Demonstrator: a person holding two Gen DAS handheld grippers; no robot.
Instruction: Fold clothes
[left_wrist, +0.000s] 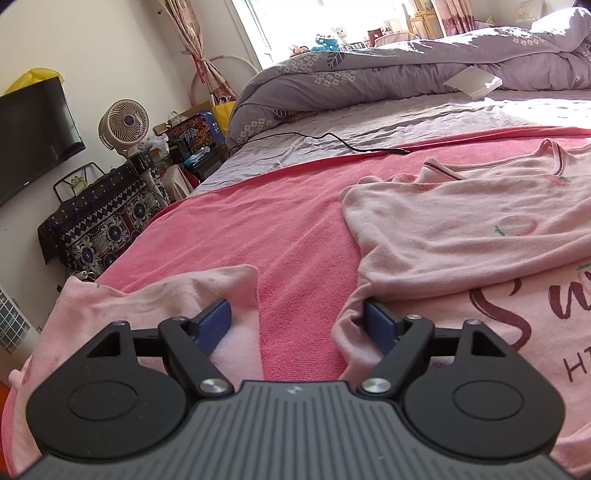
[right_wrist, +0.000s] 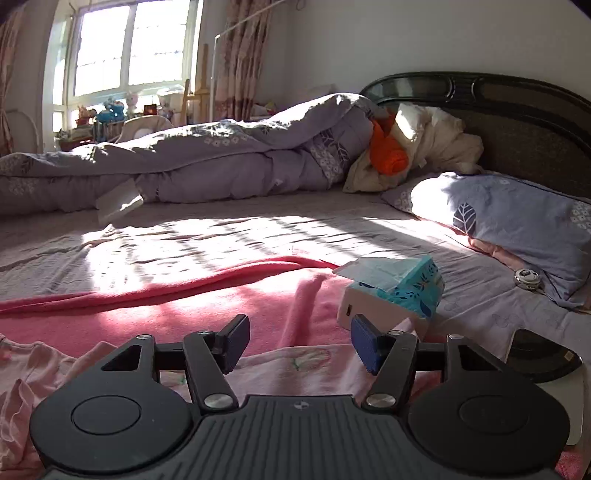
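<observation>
Your left claw (left_wrist: 297, 325) stands spread wide, low over the coral-pink terry blanket (left_wrist: 258, 221) on the bed. Its blue pads (left_wrist: 216, 323) pinch nothing: one rests against a loose flap of pale pink knit fabric (left_wrist: 155, 295), the other against the bunched edge of the pale pink cotton top with peach prints and dark red lettering (left_wrist: 461, 240). That top lies spread on the blanket, one sleeve folded across its body; its right side is cut off by the frame, so you cannot read the full lettering. Whether the flap belongs to the same garment cannot be told.

Your right claw (right_wrist: 299, 341) is also spread and holds nothing, with the top's soft, wrinkled cloth (right_wrist: 306, 363) below it. Just beyond its right pad sits a white box carrying a teal, leaf-patterned tissue pack (right_wrist: 399, 288), torn open at the top; its contents are hard to make out. Behind lie a rumpled lilac flowered quilt (right_wrist: 221, 155) and a matching pillow (right_wrist: 517, 221). A thin black cable (left_wrist: 332, 142) trails across the grey sheet.
</observation>
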